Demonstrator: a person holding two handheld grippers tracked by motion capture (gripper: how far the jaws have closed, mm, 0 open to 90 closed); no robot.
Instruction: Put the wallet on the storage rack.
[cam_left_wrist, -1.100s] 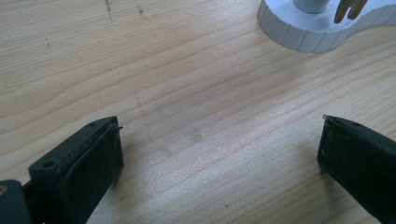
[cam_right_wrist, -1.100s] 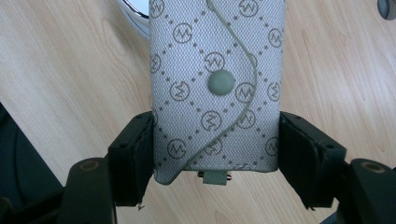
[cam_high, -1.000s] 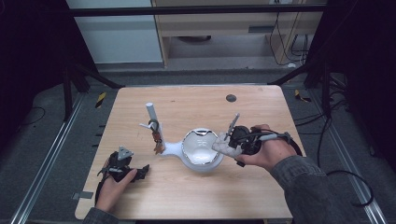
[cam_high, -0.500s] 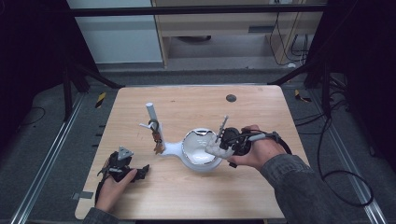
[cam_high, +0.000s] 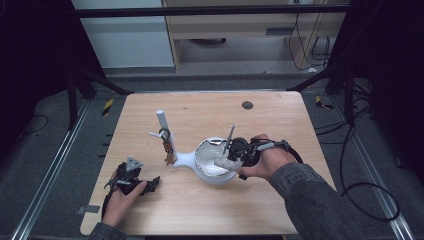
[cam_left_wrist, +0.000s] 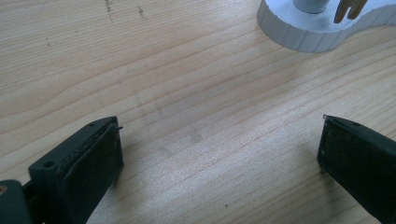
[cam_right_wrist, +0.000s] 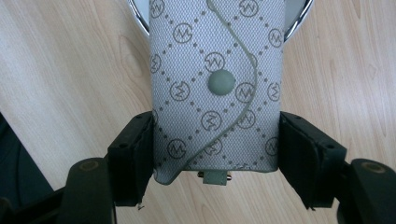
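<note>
Pouch (cam_right_wrist: 217, 88) clamped in right gripper (cam_right_wrist: 217, 144)

Overhead light fell evenly on the desk (cam_high: 200, 205) while the surroundings stayed dark, and the high view was slightly soft.

I work at a light wooden table (cam_high: 200, 210) with a small dark round spot (cam_high: 247, 105) near its far edge. Grey carpet floor (cam_high: 50, 145) surrounds it, crossed by metal rails (cam_high: 45, 200) on both sides. Black frame bars (cam_high: 210, 11) stand around me. Beyond sit a pale cabinet (cam_high: 125, 40) and a wooden shelf unit (cam_high: 240, 25), with cables (cam_high: 360, 185) trailing at my right.
</note>
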